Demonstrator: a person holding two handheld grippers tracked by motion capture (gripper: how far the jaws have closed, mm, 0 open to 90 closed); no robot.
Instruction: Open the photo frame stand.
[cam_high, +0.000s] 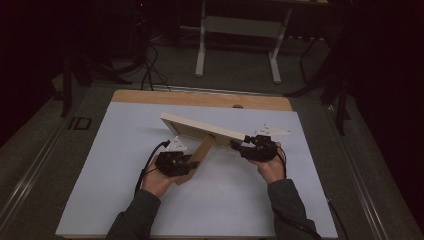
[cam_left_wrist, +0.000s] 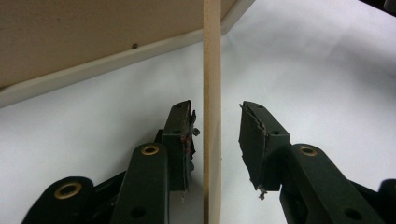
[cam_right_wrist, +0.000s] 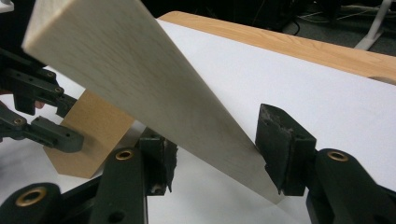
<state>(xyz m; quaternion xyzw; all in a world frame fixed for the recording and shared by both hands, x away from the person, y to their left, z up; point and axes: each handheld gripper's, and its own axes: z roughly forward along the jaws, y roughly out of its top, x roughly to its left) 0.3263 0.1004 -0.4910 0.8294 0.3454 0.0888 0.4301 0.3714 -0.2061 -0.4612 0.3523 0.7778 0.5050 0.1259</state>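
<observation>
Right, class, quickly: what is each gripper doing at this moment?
Left gripper: open, its jaws either side of the brown stand, a gap showing at one pad.
Right gripper: shut on the pale wooden frame, holding its edge.

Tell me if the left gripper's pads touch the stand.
Apart. The left gripper view shows the left gripper astride the stand, with gaps on both sides.

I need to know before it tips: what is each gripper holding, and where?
The right gripper clamps the picture frame at its end edge. The left gripper straddles its brown stand, pads apart.
</observation>
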